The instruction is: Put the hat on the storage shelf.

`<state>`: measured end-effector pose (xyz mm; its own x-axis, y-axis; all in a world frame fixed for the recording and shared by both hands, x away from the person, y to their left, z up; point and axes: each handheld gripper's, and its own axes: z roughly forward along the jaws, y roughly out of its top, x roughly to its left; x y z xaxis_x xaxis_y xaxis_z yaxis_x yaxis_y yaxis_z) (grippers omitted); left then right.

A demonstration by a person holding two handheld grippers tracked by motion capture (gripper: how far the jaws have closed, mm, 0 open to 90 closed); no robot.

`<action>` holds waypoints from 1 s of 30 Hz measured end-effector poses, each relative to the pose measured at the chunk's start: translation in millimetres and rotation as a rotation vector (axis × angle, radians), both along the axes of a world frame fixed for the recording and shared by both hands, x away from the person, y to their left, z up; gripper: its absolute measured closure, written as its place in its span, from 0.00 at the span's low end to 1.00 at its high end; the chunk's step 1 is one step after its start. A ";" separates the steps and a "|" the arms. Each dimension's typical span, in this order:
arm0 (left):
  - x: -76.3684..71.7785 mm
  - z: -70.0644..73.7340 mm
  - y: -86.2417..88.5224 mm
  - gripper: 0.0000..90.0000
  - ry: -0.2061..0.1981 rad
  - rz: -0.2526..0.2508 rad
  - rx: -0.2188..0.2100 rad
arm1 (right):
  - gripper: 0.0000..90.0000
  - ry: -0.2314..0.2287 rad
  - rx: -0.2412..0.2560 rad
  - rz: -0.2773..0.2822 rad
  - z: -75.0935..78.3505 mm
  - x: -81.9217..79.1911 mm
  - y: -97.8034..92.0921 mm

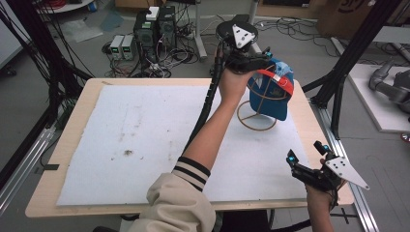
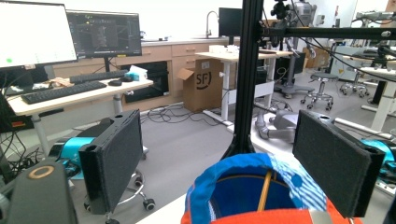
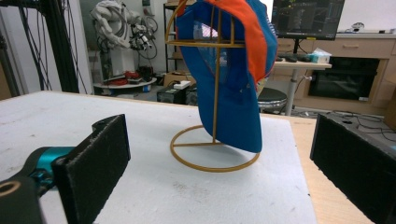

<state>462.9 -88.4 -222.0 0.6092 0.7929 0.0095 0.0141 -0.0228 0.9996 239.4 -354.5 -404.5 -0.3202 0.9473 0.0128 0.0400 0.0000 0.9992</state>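
A blue cap (image 1: 275,92) with an orange-red brim hangs on a gold wire stand (image 1: 256,118) at the back right of the white mat (image 1: 145,140). My left gripper (image 1: 261,57) hovers just over the cap's top, held from above by a hand. In the left gripper view the gripper (image 2: 224,158) is open, and the cap (image 2: 252,186) sits low between its pads without touching them. My right gripper (image 1: 305,153) is open at the table's front right corner. In the right gripper view it (image 3: 226,149) faces the cap (image 3: 229,74) and the stand's ring base (image 3: 215,156) from a distance.
The wooden table (image 1: 72,121) borders the mat. Black frame posts (image 1: 338,82) rise at the right. Computer boxes and cables (image 1: 154,34) lie on the floor behind. A grey robot arm (image 1: 391,84) rests on a side table at the right.
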 end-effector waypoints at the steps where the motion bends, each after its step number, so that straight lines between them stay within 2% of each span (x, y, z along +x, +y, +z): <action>1: -0.6 -0.4 1.8 0.18 0.002 0.001 0.002 | 0.05 0.002 0.000 0.002 -0.1 0.5 1.0; 5: -2.4 -0.7 13.5 0.18 0.012 0.027 0.021 | 0.05 0.000 -0.007 0.009 -0.1 2.1 3.6; 13: -4.1 2.3 44.8 0.18 0.015 0.081 0.006 | 0.05 0.000 -0.012 0.023 -0.5 5.7 10.0; 17: -7.7 3.2 58.9 0.18 0.008 0.089 0.002 | 0.05 0.000 -0.013 0.030 -0.9 7.5 13.1; 23: -14.7 2.6 76.0 0.18 0.006 0.096 0.023 | 0.05 0.003 -0.018 0.042 -1.0 9.8 17.5; 30: -26.6 -1.8 96.3 0.18 0.000 0.099 0.028 | 0.05 0.001 -0.013 0.046 -0.9 12.1 18.9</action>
